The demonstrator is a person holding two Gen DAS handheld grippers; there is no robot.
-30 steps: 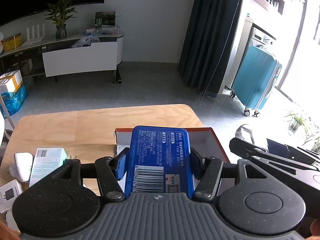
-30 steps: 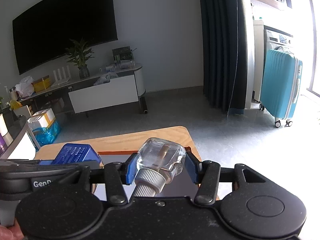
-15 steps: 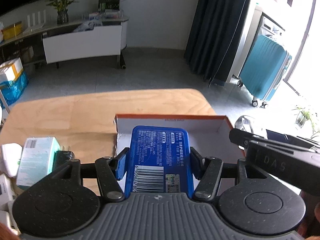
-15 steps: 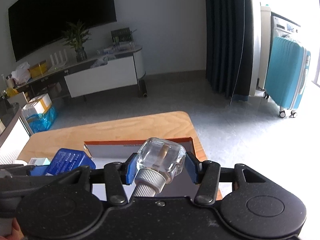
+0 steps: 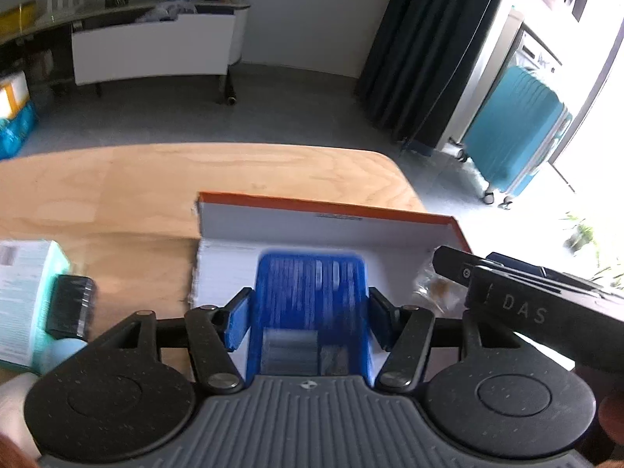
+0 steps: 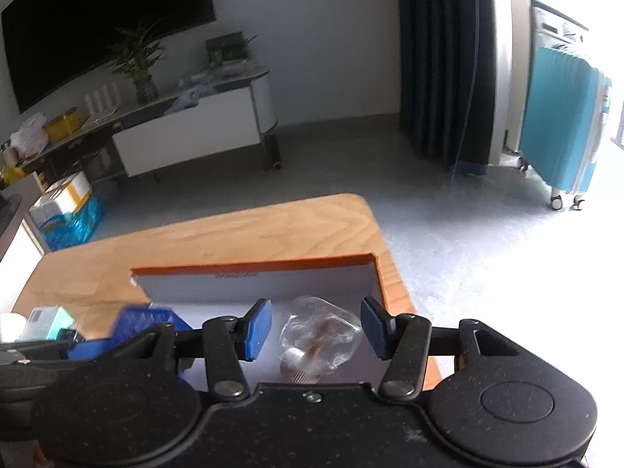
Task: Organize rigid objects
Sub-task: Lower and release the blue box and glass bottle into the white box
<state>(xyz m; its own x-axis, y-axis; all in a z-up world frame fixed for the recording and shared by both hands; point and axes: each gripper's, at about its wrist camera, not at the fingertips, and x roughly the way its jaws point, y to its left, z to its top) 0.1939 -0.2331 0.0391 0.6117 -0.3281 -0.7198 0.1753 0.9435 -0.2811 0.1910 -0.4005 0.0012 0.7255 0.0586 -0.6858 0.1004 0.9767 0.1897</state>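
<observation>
Each camera sat on a gripper and looked forward and down along its two fingers, very close to them. The left wrist view faced the wooden table (image 5: 117, 187) and the open box (image 5: 331, 230) in the middle of the frame. The right wrist view faced the same table (image 6: 241, 234) and box (image 6: 257, 284). Both views shared the teal suitcase (image 5: 514, 132) (image 6: 565, 132) at the right and the dark curtain (image 5: 436, 39) (image 6: 440, 58).

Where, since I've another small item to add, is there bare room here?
Bare wood lies on the table beyond the far wall of the orange-rimmed tray. Inside, a white strip is free between that wall and the blue box. Crowded: the tray's near half, with blue box and clear bottle; the table's left edge, with a teal carton.
</observation>
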